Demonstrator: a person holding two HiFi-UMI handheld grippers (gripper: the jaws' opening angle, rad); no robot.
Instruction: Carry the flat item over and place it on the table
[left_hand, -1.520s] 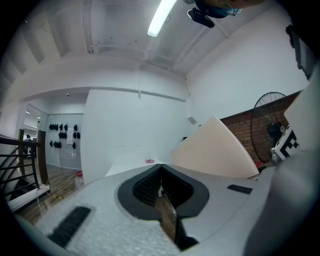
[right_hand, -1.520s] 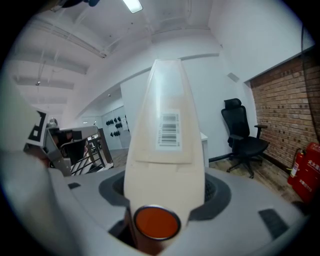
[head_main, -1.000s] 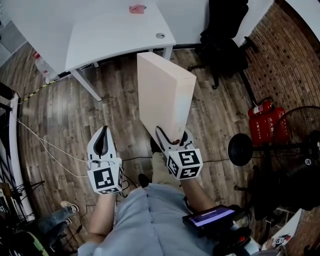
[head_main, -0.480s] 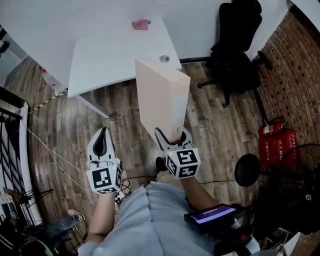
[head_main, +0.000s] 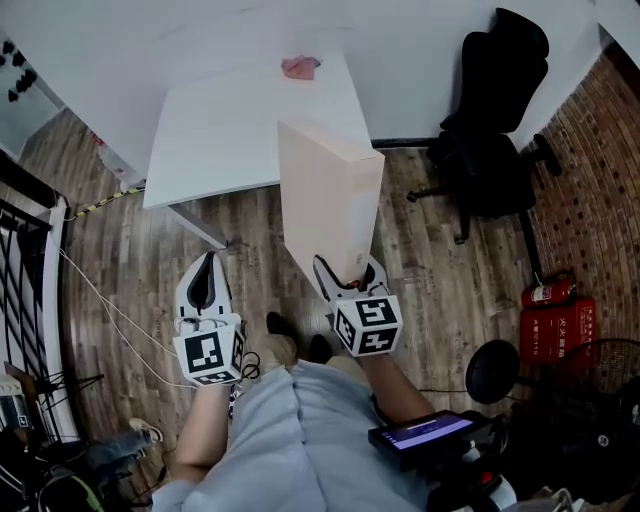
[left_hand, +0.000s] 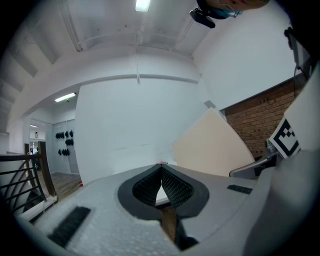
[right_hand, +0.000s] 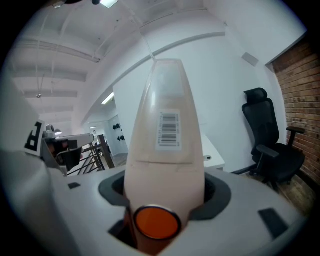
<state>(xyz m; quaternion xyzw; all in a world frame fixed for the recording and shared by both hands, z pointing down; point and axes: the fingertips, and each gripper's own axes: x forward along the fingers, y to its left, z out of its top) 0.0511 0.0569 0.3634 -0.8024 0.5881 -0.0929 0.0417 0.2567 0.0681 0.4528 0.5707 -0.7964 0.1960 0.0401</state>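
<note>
Head view: right hand-held gripper (head_main: 348, 272) clamps the low end of a stiff, probably light box (head_main: 330, 190), bench (head_main: 230, 120) at 11 o'clock. Such an end hold looks tippy; left hand-held gripper (head_main: 203, 288) is closed, empty.

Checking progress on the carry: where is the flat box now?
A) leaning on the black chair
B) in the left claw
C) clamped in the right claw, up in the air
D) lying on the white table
C: the right claw pinches the flat box by its lower end, off the white table; the left claw is shut, empty.
</note>
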